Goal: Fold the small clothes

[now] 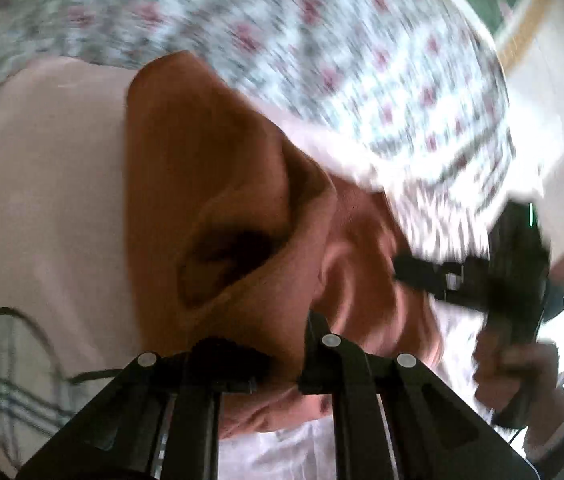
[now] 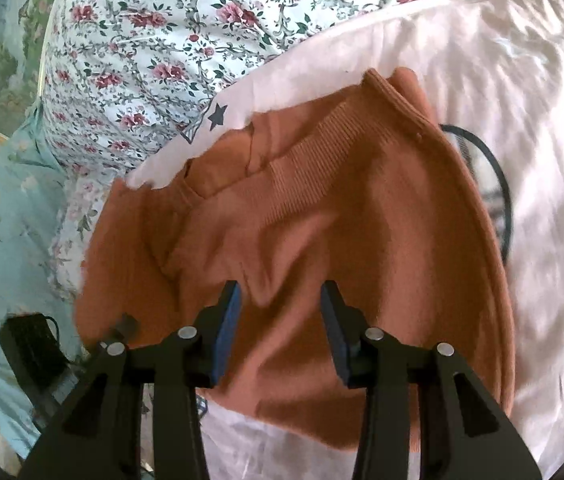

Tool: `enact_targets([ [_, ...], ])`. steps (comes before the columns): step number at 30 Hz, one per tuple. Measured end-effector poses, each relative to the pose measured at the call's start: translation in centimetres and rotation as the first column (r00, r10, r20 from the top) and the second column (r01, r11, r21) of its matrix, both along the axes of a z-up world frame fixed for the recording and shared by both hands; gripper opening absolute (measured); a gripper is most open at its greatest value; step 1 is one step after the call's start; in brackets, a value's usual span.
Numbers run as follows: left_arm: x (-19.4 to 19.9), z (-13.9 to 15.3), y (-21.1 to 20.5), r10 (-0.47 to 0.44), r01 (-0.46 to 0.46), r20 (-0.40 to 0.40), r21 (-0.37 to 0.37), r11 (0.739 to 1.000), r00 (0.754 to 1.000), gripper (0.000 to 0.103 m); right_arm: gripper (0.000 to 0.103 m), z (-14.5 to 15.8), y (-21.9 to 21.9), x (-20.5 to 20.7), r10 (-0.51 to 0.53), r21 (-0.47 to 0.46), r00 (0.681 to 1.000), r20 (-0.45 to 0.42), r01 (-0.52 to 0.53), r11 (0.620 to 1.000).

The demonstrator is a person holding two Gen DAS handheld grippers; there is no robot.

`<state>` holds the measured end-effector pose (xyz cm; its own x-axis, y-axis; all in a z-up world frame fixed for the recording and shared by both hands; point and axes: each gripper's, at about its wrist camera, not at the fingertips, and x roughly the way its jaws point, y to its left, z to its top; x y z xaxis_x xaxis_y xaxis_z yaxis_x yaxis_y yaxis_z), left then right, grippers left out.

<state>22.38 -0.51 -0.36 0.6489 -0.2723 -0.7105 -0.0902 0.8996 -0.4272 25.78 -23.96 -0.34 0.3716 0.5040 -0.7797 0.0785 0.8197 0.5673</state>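
The left gripper (image 1: 278,354) has its fingers pinched on a raised fold of the rust-orange knit sweater (image 2: 322,216). The right gripper (image 2: 280,332) hovers with fingers spread, holding nothing, just above the sweater's near part. The garment lies on a pale pink sheet (image 2: 522,100) on the bed, ribbed hem far, directly ahead of both.

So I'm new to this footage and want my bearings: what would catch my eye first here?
The rust-orange knit garment fills the middle of both views, lying rumpled on a pale pink cloth. The right gripper hovers over it with jaws apart, while the left gripper has orange fabric bunched between its fingers. Behind lies floral bedding with red roses.
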Motion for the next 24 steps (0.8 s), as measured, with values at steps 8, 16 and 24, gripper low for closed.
enact_targets([
  [8,1.4,-2.9,-4.1,-0.099,0.104,-0.058,0.103,0.989,0.993,0.008,0.064,-3.1,4.1,5.8,0.126,0.087,0.989,-0.076,-0.119,0.989],
  [16,0.7,-1.4,-3.2,-0.122,0.126,-0.046,0.088,0.988,0.991,0.008,0.015,-5.3,9.7,9.6,0.242,0.137,0.964,-0.109,-0.227,0.964],
  [24,2.0,2.8,-8.3,-0.275,0.273,0.052,0.033,0.961,0.96,0.008,0.014,3.9,2.9,4.7,0.15,0.116,0.978,0.142,-0.167,0.979],
])
